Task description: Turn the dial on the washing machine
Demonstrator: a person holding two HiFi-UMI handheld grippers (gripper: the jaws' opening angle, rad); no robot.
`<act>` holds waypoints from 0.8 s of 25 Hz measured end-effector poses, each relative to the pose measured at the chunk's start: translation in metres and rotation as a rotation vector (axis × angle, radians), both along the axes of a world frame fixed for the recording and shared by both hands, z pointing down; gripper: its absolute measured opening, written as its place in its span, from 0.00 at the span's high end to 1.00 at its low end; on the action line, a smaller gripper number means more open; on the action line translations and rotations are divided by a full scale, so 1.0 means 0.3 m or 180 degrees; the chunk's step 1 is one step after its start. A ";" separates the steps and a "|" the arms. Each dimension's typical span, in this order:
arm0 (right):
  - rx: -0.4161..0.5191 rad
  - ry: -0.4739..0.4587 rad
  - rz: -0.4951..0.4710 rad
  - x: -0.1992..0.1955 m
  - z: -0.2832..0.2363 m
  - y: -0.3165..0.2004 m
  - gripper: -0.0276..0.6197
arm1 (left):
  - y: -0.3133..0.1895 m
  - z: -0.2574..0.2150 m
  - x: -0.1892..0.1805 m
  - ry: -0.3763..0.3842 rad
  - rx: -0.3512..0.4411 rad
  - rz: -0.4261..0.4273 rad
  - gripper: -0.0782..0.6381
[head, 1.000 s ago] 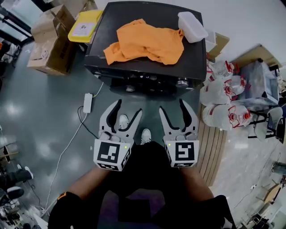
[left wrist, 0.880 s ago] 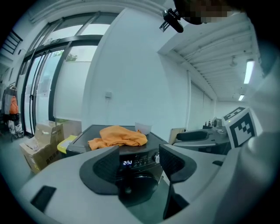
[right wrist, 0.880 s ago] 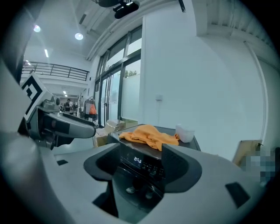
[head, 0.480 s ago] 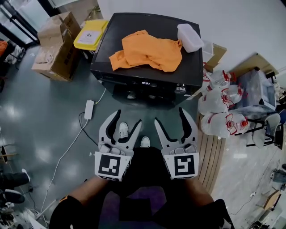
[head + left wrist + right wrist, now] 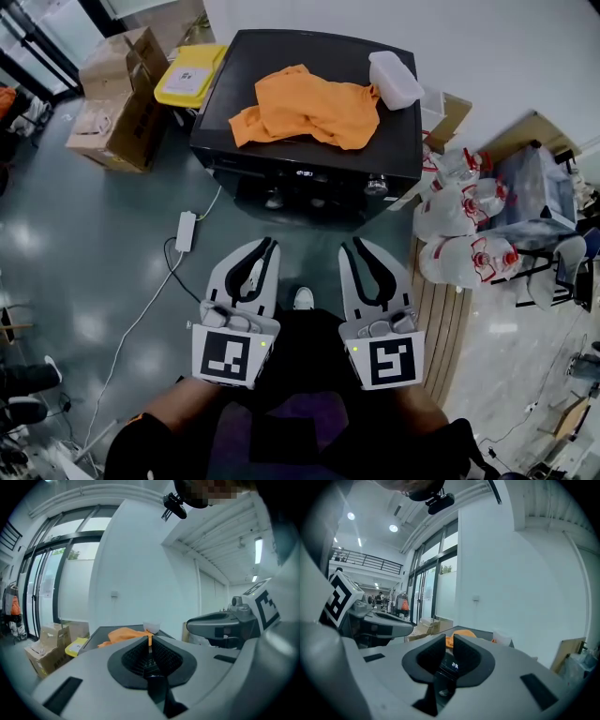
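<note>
Grippers sit low in the head view, side by side over the floor (image 5: pixel 94 234) and well short of the washing machine (image 5: pixel 281 52). The left gripper (image 5: pixel 266 246) is closing, its fingers (image 5: pixel 136 651) almost together with only a thin slit between them, and nothing is held. The right gripper (image 5: pixel 355 247) is closing too, with a narrow gap left between its fingers (image 5: pixel 429 656) and nothing in it.

The dial (image 5: pixel 376 185) is at the right end of the machine's front panel, apart from both grippers. An orange cloth (image 5: pixel 305 108) lies crumpled across the middle of the machine's top, and a white tub (image 5: pixel 395 79) stands at the back right corner. Cardboard boxes (image 5: pixel 112 98) and a yellow box (image 5: pixel 189 73) stand off the machine's left side, white bags (image 5: pixel 459 230) off its right, and a power strip (image 5: pixel 185 230) lies on the floor near the front left corner.
</note>
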State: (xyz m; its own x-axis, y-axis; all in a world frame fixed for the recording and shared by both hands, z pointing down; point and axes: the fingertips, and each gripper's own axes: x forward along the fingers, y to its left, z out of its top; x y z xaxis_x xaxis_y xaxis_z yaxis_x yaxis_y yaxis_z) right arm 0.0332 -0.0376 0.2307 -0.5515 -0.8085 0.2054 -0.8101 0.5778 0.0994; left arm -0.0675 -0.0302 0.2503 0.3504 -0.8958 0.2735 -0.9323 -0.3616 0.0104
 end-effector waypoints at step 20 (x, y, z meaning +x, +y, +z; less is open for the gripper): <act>-0.0157 -0.0064 -0.0124 -0.010 0.004 0.030 0.93 | 0.016 0.001 0.008 0.0042 -0.0100 -0.0013 0.87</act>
